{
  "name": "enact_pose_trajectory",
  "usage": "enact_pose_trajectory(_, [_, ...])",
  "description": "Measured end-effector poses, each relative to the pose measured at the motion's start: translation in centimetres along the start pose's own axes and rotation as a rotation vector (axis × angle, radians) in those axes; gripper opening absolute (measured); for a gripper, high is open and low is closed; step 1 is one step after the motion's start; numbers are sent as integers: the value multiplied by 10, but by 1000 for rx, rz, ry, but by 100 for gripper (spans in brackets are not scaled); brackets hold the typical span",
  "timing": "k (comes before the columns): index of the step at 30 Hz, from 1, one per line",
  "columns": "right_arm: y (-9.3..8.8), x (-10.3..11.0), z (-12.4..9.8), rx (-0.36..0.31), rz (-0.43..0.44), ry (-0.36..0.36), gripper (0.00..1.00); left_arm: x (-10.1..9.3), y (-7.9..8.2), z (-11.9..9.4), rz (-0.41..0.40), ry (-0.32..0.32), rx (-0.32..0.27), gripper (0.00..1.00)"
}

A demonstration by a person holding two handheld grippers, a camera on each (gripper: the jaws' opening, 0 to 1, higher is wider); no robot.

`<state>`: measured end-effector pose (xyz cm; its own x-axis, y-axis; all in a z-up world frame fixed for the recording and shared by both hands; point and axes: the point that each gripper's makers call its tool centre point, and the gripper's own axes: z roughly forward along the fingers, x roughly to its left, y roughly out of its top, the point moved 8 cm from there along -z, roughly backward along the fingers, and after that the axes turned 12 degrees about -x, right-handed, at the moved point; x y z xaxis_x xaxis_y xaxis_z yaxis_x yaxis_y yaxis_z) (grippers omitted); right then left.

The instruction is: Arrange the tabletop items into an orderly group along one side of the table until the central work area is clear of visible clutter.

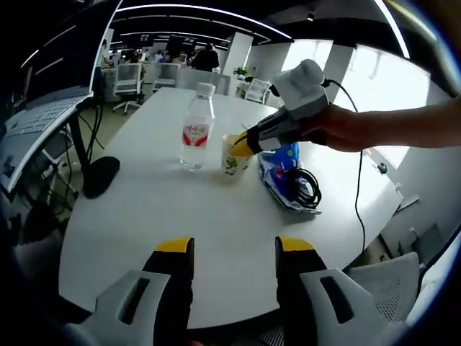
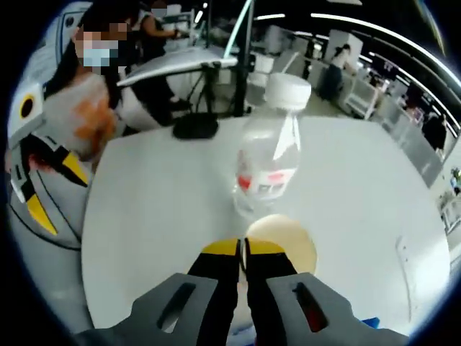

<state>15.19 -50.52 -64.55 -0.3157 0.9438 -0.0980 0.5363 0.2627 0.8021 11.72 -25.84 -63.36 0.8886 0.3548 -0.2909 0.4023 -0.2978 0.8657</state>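
1. Pinching the rim of the paper cup [image 1: 234, 155], the right gripper [image 2: 243, 249] has its jaws nearly together on the cup's edge.
2. Water bottle [image 1: 195, 128] stands upright just beside the cup on the white table [image 1: 144, 209].
3. Left gripper [image 1: 234, 249] hovers wide open, holding nothing.
4. Blue bag [image 1: 281, 173] with a coiled black cable [image 1: 306, 186] lies right of the cup.
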Motion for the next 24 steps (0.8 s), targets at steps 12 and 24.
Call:
enact_pose_trajectory(12, [2, -1, 12, -13, 22, -15, 0, 2, 2, 0, -5, 9, -1, 44])
enact_pose_trajectory(24, [5, 1, -3, -36, 36, -45, 11, 1, 3, 1, -5, 10, -1, 44])
